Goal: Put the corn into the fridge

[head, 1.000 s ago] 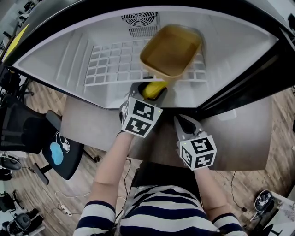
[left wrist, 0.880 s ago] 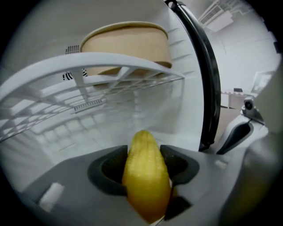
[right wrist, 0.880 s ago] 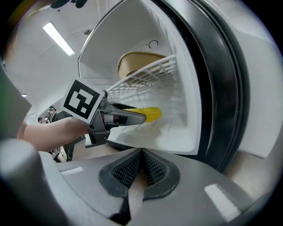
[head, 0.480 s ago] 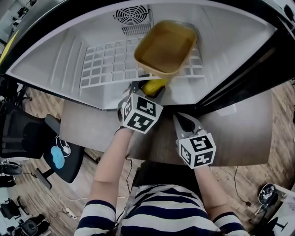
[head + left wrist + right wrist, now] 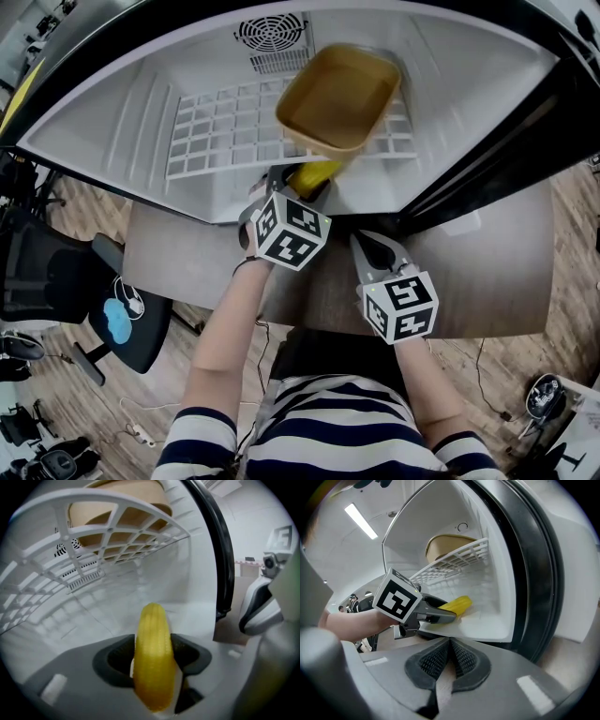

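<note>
The left hand-held gripper [image 5: 298, 187] clamps the corn [image 5: 153, 653], which points lengthwise ahead into the fridge [image 5: 141, 131]; the right hand-held gripper [image 5: 449, 660], closed and empty, sits behind.

1 tan rectangular tub [image 5: 337, 98] rests on a white grid shelf [image 5: 216, 131], its inside bare; the left gripper view shows its underside through the bars. A grey table [image 5: 487, 272] lies below, over a wood-plank floor [image 5: 94, 394]. At the left stands a black office chair [image 5: 56, 272] with a pale blue object [image 5: 114, 312] on its seat. The right gripper view catches 1 ceiling strip light [image 5: 361, 521].
</note>
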The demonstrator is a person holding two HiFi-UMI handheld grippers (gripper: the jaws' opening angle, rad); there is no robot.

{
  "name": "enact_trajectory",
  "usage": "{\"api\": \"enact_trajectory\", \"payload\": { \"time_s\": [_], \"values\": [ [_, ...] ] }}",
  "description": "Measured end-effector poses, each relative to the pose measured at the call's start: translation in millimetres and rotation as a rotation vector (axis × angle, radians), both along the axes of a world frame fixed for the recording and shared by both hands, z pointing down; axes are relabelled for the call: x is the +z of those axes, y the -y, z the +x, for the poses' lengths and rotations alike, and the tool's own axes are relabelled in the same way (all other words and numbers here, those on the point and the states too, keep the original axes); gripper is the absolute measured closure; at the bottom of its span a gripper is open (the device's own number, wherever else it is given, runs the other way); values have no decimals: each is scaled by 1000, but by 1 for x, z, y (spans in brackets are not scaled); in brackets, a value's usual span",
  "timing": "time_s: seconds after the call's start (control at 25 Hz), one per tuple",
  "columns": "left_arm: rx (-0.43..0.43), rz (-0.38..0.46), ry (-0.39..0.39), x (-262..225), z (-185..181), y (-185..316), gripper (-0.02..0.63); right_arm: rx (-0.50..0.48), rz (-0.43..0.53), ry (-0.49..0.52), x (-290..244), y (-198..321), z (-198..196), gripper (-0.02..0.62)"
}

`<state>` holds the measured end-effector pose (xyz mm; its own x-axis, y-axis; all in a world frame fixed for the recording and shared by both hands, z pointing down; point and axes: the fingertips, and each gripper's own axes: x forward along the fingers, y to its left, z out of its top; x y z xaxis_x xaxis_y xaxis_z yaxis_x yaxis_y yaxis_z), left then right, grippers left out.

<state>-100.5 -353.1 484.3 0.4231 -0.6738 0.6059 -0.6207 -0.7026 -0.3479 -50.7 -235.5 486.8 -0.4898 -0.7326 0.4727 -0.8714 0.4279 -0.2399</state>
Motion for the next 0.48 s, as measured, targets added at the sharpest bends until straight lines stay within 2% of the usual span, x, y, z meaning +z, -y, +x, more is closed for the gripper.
{"api": "enact_trajectory", "payload": {
  "time_s": [0.2, 0.48],
  "values": [
    [19, 32, 23, -1, 1, 0, 606, -5, 2, 2, -2, -1, 0, 604],
    [16, 53, -15, -10, 5, -5, 606, -22, 8, -4, -7, -5, 5, 604]
  ]
}}
